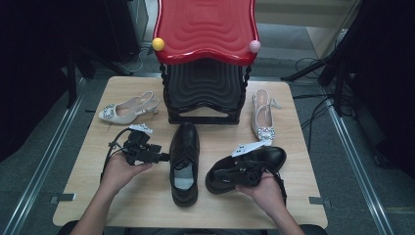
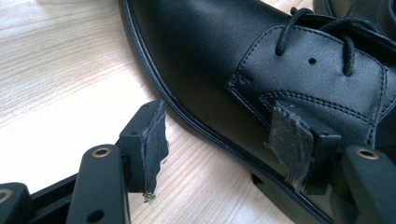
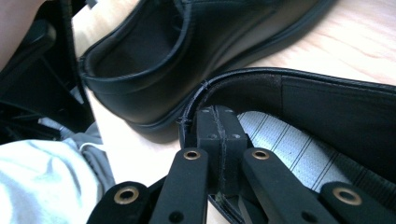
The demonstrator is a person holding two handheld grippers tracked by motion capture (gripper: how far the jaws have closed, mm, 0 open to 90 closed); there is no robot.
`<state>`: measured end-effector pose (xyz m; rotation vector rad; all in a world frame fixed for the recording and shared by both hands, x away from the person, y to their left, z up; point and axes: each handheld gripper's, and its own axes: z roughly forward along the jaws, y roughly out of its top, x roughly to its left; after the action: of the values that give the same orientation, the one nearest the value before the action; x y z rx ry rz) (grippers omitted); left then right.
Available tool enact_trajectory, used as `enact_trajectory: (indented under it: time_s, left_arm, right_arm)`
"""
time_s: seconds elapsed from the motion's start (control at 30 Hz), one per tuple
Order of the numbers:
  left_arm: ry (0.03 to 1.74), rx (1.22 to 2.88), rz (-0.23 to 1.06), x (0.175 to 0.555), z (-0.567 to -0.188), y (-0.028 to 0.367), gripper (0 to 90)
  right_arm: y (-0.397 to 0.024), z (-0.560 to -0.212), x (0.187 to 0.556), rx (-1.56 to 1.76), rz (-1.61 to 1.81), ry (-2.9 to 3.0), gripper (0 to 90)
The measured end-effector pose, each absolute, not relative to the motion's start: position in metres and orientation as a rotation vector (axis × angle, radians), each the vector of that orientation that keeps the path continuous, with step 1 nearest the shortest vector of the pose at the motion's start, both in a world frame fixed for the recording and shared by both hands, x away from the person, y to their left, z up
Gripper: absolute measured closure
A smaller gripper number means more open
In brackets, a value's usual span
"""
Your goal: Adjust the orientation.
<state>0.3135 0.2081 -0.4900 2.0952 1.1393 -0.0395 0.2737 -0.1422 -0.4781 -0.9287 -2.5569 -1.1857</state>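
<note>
Two black lace-up shoes lie on the wooden table [image 1: 147,200]. The middle shoe [image 1: 186,139] points away from me. My left gripper [image 1: 164,156] reaches its left side. In the left gripper view this gripper [image 2: 219,140] is open, astride the sole edge of that shoe [image 2: 210,56], one pad over the table, the other against the upper. The right shoe [image 1: 271,155] lies across, heel toward the middle shoe. My right gripper [image 1: 221,174] is shut on its heel collar. In the right gripper view that gripper [image 3: 217,130] pinches the rim of the shoe [image 3: 336,107] above a striped insole.
A black stool with a red stool [image 1: 205,24] stacked on it stands at the table's far middle. One white slingback shoe [image 1: 128,108] lies far left, another [image 1: 263,117] far right. A white tag [image 1: 247,147] sits by the right shoe. Cables run on the floor to the right.
</note>
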Motion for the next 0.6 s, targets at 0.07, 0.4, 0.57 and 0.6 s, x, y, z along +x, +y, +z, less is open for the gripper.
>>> enact_trajectory:
  time_s: [0.07,0.4,0.57,0.6]
  left_arm:
    - [1.138,2.094,-0.038,0.313,-0.490,0.208,36.6]
    - [1.132,2.098,-0.020,0.313,-0.490,0.208,36.7]
    - [1.133,2.093,-0.016,0.313,-0.489,0.208,36.7]
    - [1.133,2.093,-0.016,0.313,-0.489,0.208,36.7]
  right_arm:
    - [-0.141,-0.478,0.273,-0.916,-1.184,-2.558,90.0]
    - [-0.126,-0.479,0.261,-0.825,-1.186,-2.584,90.0]
    - [-0.144,-0.467,0.262,-0.910,-1.274,-2.647,90.0]
    - [-0.144,-0.467,0.262,-0.910,-1.274,-2.647,90.0]
